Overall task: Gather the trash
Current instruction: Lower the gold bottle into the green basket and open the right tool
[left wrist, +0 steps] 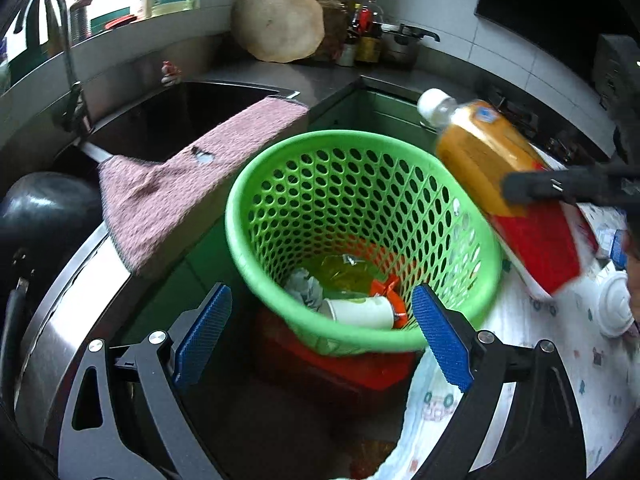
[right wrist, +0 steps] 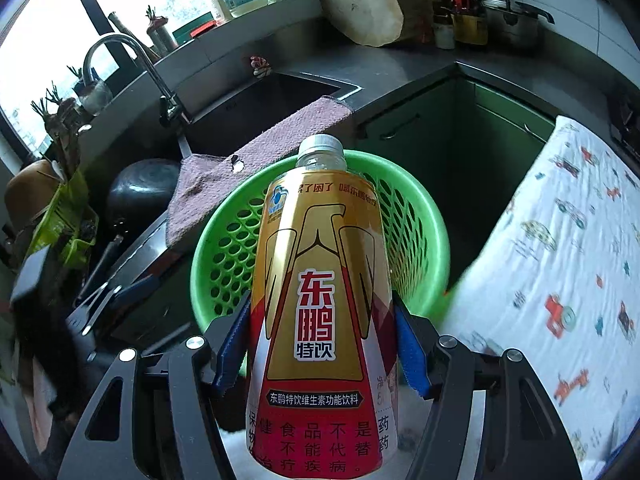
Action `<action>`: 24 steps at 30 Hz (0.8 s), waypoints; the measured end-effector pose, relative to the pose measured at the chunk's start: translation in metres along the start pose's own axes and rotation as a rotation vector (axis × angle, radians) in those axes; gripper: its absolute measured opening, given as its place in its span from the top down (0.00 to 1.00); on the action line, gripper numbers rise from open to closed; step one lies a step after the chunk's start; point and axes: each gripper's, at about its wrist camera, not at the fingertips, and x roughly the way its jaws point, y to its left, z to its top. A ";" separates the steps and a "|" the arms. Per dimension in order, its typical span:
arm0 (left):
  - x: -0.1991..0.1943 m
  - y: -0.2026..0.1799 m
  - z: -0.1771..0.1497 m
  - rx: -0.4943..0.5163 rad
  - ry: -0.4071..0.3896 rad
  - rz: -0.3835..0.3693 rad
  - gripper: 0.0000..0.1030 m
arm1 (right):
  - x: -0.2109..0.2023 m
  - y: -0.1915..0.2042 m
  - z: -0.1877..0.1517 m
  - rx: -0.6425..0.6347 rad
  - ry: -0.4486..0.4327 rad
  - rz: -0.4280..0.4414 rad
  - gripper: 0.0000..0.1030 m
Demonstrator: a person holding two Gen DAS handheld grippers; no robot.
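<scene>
A green perforated basket [left wrist: 360, 208] holds a paper cup [left wrist: 360, 312], crumpled paper [left wrist: 304, 290] and yellow and orange wrappers. My left gripper [left wrist: 320, 340] is open, its blue pads either side of the basket's near rim without closing on it. My right gripper [right wrist: 320, 344] is shut on a gold and red drink bottle [right wrist: 320, 300] with a white cap, held over the basket [right wrist: 416, 224]. In the left wrist view the bottle [left wrist: 500, 176] tilts above the basket's right rim, cap pointing up and left.
A pink towel [left wrist: 180, 184] hangs over the sink edge [left wrist: 224, 92] left of the basket. A printed cloth [right wrist: 560, 280] covers the counter at right, with a white lid [left wrist: 616, 308] on it. A black pan [right wrist: 140, 188], faucet [right wrist: 132, 68], chopping block [left wrist: 280, 20] and bottles stand behind.
</scene>
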 end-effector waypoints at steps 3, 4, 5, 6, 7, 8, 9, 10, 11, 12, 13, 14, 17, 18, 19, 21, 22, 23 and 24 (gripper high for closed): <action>-0.005 0.002 -0.007 -0.010 -0.003 0.007 0.12 | 0.015 0.007 0.008 -0.026 0.001 -0.034 0.39; -0.006 0.004 -0.009 -0.013 -0.001 0.007 0.12 | 0.020 0.009 0.011 -0.034 0.000 -0.045 0.39; -0.007 0.004 -0.010 -0.014 0.000 0.008 0.12 | 0.024 0.010 0.013 -0.038 -0.005 -0.050 0.39; -0.007 0.005 -0.012 -0.016 0.001 0.010 0.12 | 0.028 0.011 0.015 -0.036 -0.009 -0.054 0.39; -0.007 0.006 -0.013 -0.018 0.001 0.012 0.12 | 0.032 0.011 0.017 -0.035 -0.011 -0.052 0.39; -0.007 0.006 -0.014 -0.018 0.003 0.012 0.12 | 0.035 0.012 0.020 -0.037 -0.012 -0.049 0.39; -0.007 0.006 -0.015 -0.019 0.005 0.012 0.12 | 0.037 0.012 0.021 -0.039 -0.013 -0.052 0.39; -0.007 0.007 -0.016 -0.020 0.006 0.013 0.12 | 0.040 0.012 0.023 -0.041 -0.021 -0.062 0.39; -0.007 0.007 -0.018 -0.023 0.009 0.012 0.12 | 0.042 0.013 0.025 -0.046 -0.024 -0.067 0.38; -0.006 0.008 -0.019 -0.025 0.013 0.010 0.12 | 0.043 0.013 0.025 -0.046 -0.024 -0.067 0.38; -0.006 0.009 -0.020 -0.026 0.016 0.009 0.12 | 0.043 0.012 0.025 -0.040 -0.026 -0.063 0.37; -0.005 0.008 -0.021 -0.026 0.018 0.010 0.12 | 0.042 0.012 0.024 -0.035 -0.031 -0.057 0.37; -0.004 0.008 -0.022 -0.027 0.020 0.006 0.12 | 0.035 0.011 0.020 -0.042 -0.039 -0.060 0.33; -0.004 0.008 -0.022 -0.028 0.020 0.004 0.12 | 0.032 0.012 0.019 -0.046 -0.040 -0.062 0.33; -0.004 0.007 -0.021 -0.029 0.021 0.001 0.12 | 0.027 0.011 0.015 -0.048 -0.041 -0.066 0.33; -0.005 0.006 -0.021 -0.031 0.019 -0.006 0.12 | 0.020 0.010 0.011 -0.047 -0.043 -0.062 0.33; -0.005 0.005 -0.022 -0.031 0.018 -0.009 0.12 | 0.013 0.008 0.006 -0.045 -0.046 -0.063 0.33; -0.007 0.003 -0.021 -0.032 0.017 -0.014 0.12 | 0.008 0.007 0.003 -0.043 -0.048 -0.065 0.33; -0.008 0.002 -0.022 -0.031 0.016 -0.019 0.12 | -0.001 0.005 -0.002 -0.042 -0.051 -0.069 0.33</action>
